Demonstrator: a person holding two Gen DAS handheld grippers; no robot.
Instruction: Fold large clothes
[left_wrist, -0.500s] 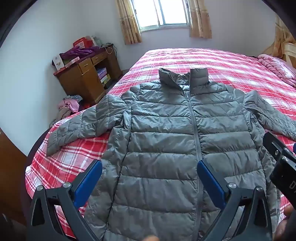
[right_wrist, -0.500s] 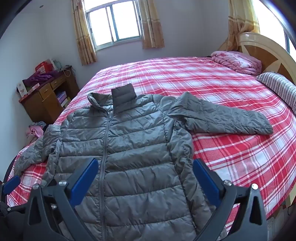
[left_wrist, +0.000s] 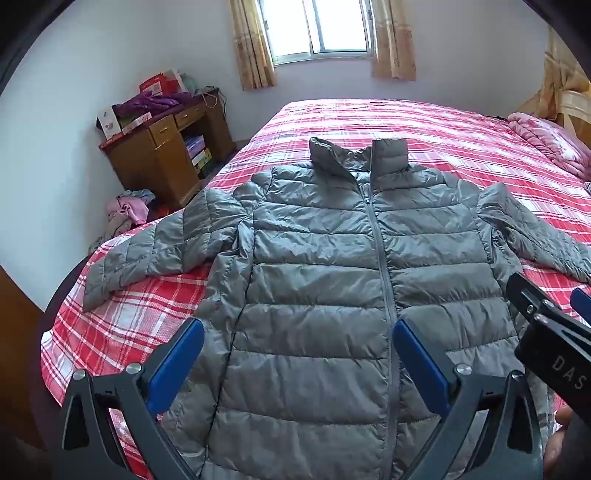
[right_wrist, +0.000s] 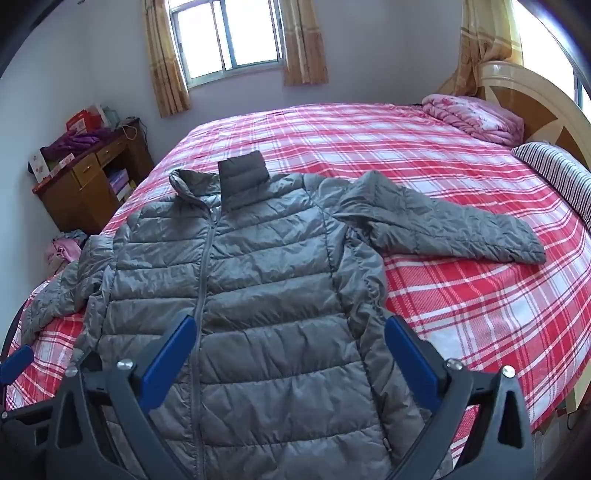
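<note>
jacket (left_wrist: 332, 280) flat, unchanged | both claws wide — nothing gripped

both wrist views look steeply down from the bed's near edge, close above the grey jacket (left_wrist: 332, 280). the left sits nearer the desk (left_wrist: 162, 162) side, the right nearer the headboard (right_wrist: 532, 99). both share jacket, bed (right_wrist: 369, 140), far window (right_wrist: 229, 37).
</note>
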